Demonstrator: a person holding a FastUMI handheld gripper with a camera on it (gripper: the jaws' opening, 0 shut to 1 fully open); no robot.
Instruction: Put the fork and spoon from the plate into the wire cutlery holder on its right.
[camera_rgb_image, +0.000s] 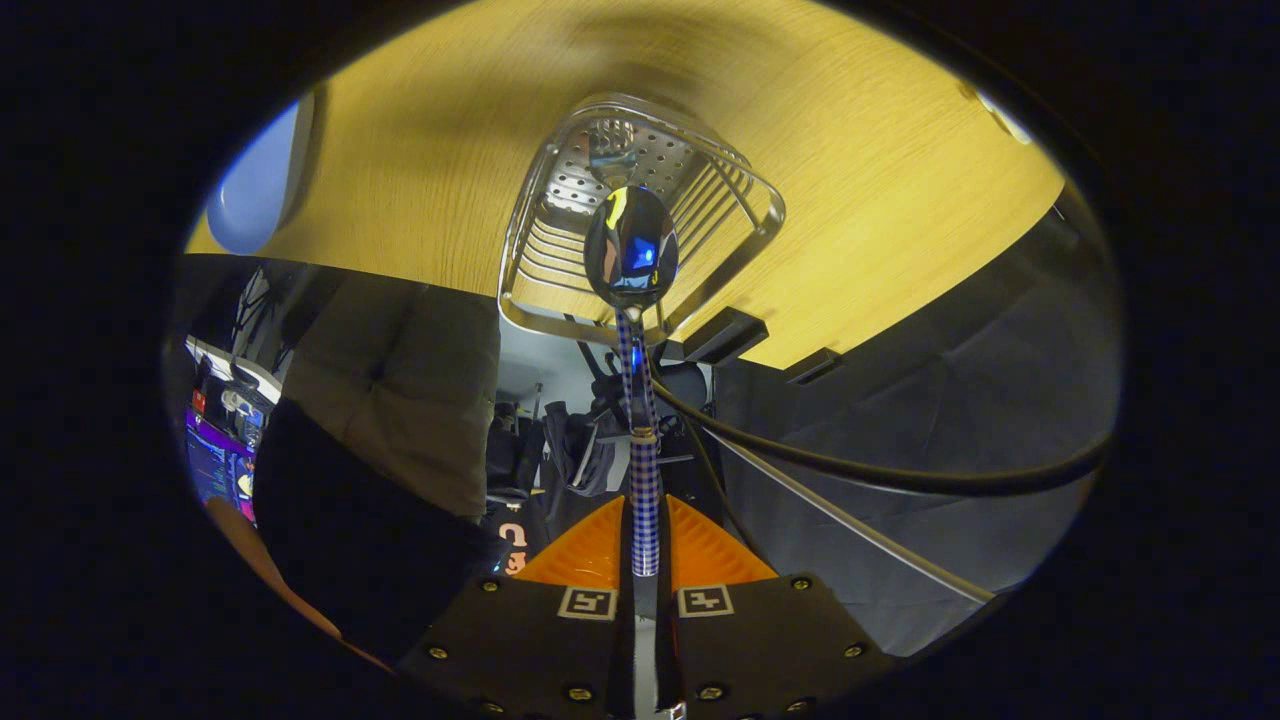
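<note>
Pinching a checkered spoon (632, 250) handle, orange ribbed tongs (645, 545) hold its glossy bowl over the wire cutlery holder (740, 215).

Finish-wise, the spoon (631, 250) has a mirror-polished metal bowl that throws back blue and yellow glints, while its handle is wrapped in a blue-and-white check pattern, smooth looking. The hand-held gripper (645, 560) is pinched tight on that handle; its fingers (590, 555) are ribbed orange plastic on matt black plates with small shiny screws. The wire cutlery holder (640, 215) is bright chromed metal, glossy wires plus a perforated sheet base. The table (420, 160) is light wood grain, satin, not shiny. The plate (255, 185) looks smooth pale blue, slightly glossy. A black cable (900, 478) looks like semi-gloss rubber.
</note>
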